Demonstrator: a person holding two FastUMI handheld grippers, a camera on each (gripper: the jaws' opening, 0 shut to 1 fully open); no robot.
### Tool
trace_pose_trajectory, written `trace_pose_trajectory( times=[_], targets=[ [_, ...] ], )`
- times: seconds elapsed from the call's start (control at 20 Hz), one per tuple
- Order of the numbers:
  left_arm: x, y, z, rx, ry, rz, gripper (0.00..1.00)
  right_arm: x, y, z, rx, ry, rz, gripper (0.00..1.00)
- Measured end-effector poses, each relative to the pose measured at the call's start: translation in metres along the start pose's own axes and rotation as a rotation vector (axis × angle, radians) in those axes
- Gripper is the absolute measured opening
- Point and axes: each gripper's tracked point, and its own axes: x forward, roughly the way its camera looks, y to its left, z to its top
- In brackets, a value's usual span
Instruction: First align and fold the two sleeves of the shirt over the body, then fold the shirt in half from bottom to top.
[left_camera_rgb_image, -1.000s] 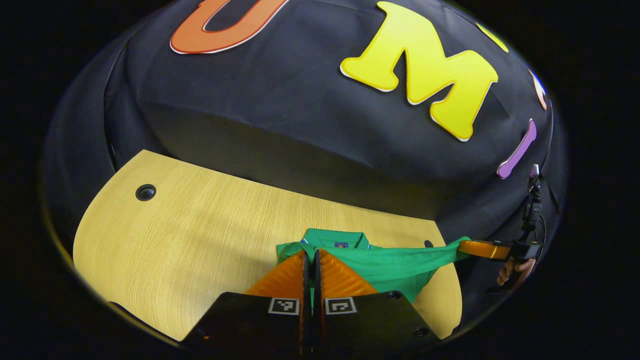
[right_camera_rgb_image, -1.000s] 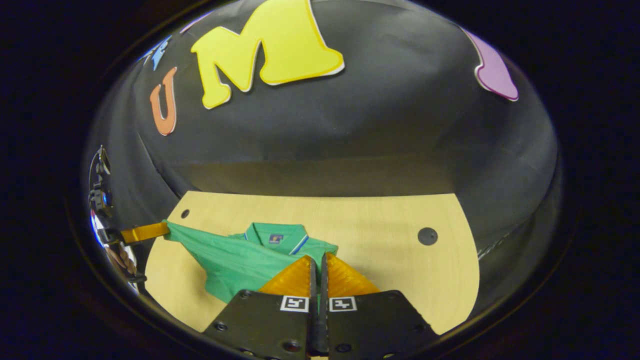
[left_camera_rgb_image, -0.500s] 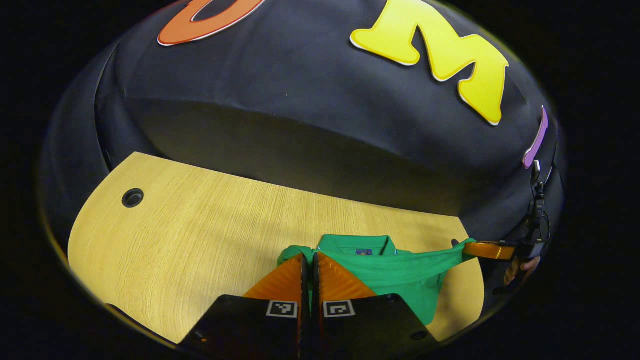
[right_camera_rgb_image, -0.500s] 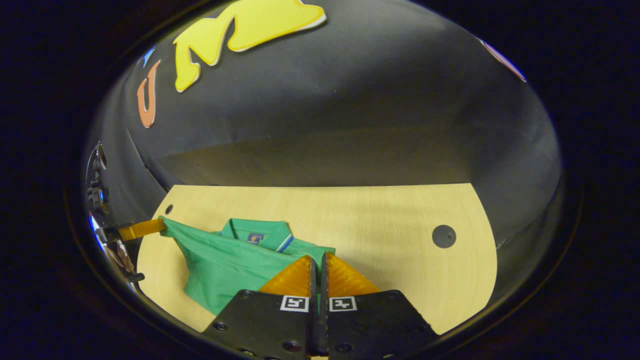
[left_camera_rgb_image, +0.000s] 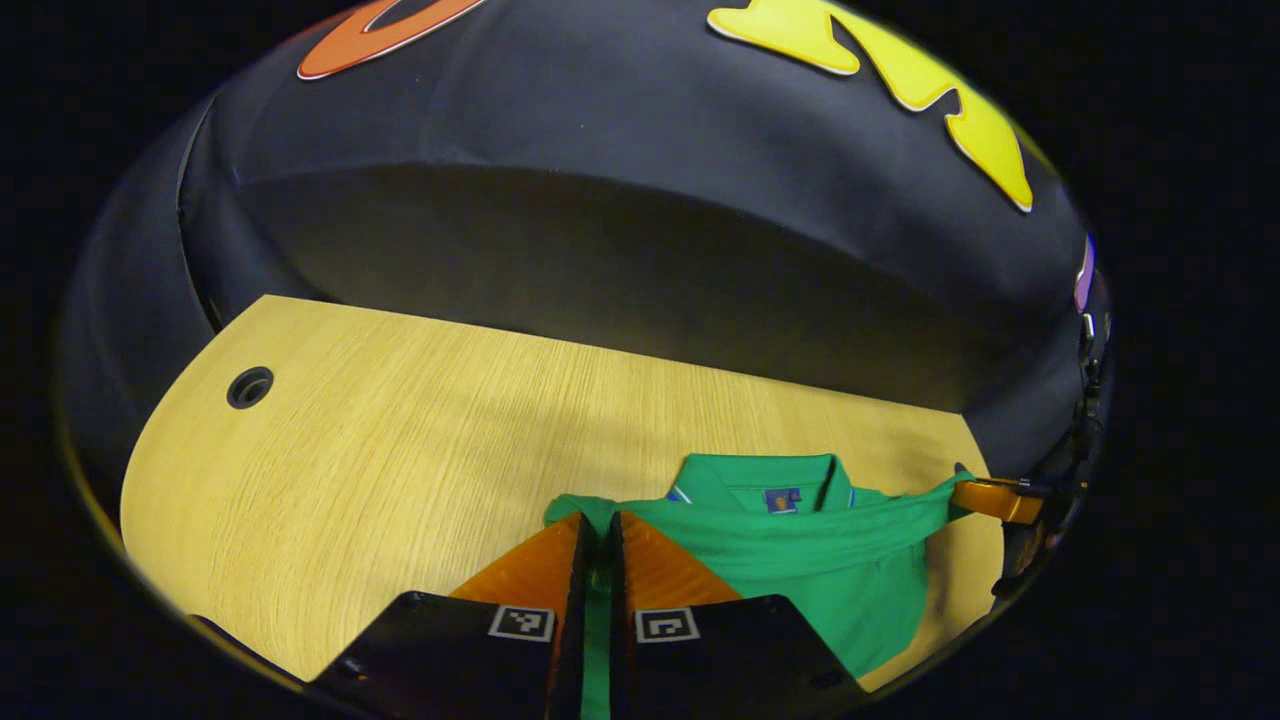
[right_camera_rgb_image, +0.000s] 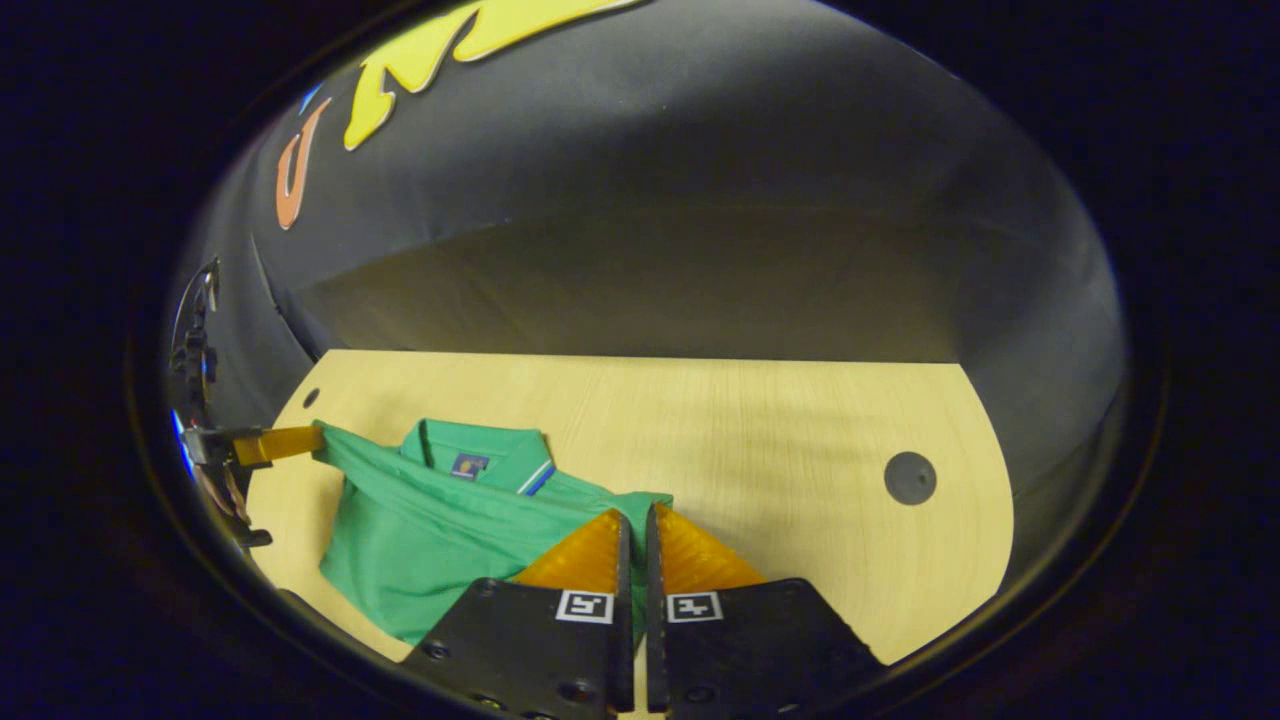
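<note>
A green polo shirt (left_camera_rgb_image: 820, 565) lies on the wooden table (left_camera_rgb_image: 400, 450), its collar (left_camera_rgb_image: 765, 478) toward the booth wall. My left gripper (left_camera_rgb_image: 598, 520) is shut on one corner of the shirt's lifted hem. The hem stretches as a taut band to my right gripper (left_camera_rgb_image: 985, 497), seen at the far right. In the right gripper view, the right gripper (right_camera_rgb_image: 634, 515) is shut on the other hem corner. The shirt (right_camera_rgb_image: 420, 535) spreads to its left. The collar (right_camera_rgb_image: 480, 460) shows beyond the raised hem, and the left gripper (right_camera_rgb_image: 270, 443) holds the far end. The sleeves are hidden.
The table has a round cable hole (left_camera_rgb_image: 249, 387) far left of the shirt in the left gripper view. A dark round cap (right_camera_rgb_image: 910, 477) sits on bare table (right_camera_rgb_image: 760, 430) right of the shirt in the right gripper view. A hand (right_camera_rgb_image: 225, 495) holds the far gripper.
Both grippers have carried the stretched hem forward and lower, closer to the collar. Both stay shut on the cloth, and more of the table and shirt body shows.
</note>
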Motion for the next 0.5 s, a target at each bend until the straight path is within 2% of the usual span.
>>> trace_pose_trajectory(
  times=[0.05, 0.1, 0.15, 0.2, 0.25, 0.4, 0.45, 0.5],
  targets=[
    [0.001, 0.002, -0.002, -0.006, -0.005, 0.018, 0.18, 0.001, 0.000, -0.005, -0.013, 0.007, 0.000, 0.05],
    [-0.005, -0.002, -0.002, -0.022, -0.008, 0.013, 0.27, 0.001, -0.002, -0.008, -0.030, 0.006, -0.008, 0.08],
    [-0.002, -0.002, -0.002, -0.026, -0.013, 0.016, 0.51, -0.001, -0.004, -0.010, -0.040, 0.001, -0.016, 0.11],
    [0.005, -0.003, -0.004, -0.027, -0.017, 0.028, 0.76, -0.004, -0.005, -0.009, -0.040, -0.008, -0.019, 0.19],
    [-0.007, -0.003, -0.001, -0.019, -0.022, 0.031, 1.00, -0.008, -0.005, -0.008, -0.037, -0.017, -0.020, 0.37],
    [-0.031, -0.011, 0.010, 0.029, -0.072, 0.038, 1.00, -0.025, -0.014, 0.003, -0.033, -0.065, -0.069, 0.88],
    [-0.042, -0.013, 0.017, 0.049, -0.102, 0.046, 1.00, -0.034, -0.014, 0.009, -0.033, -0.092, -0.072, 0.89],
    [-0.056, -0.018, 0.026, 0.064, -0.135, 0.053, 1.00, -0.046, -0.012, 0.017, -0.035, -0.125, -0.076, 0.96]
  ],
)
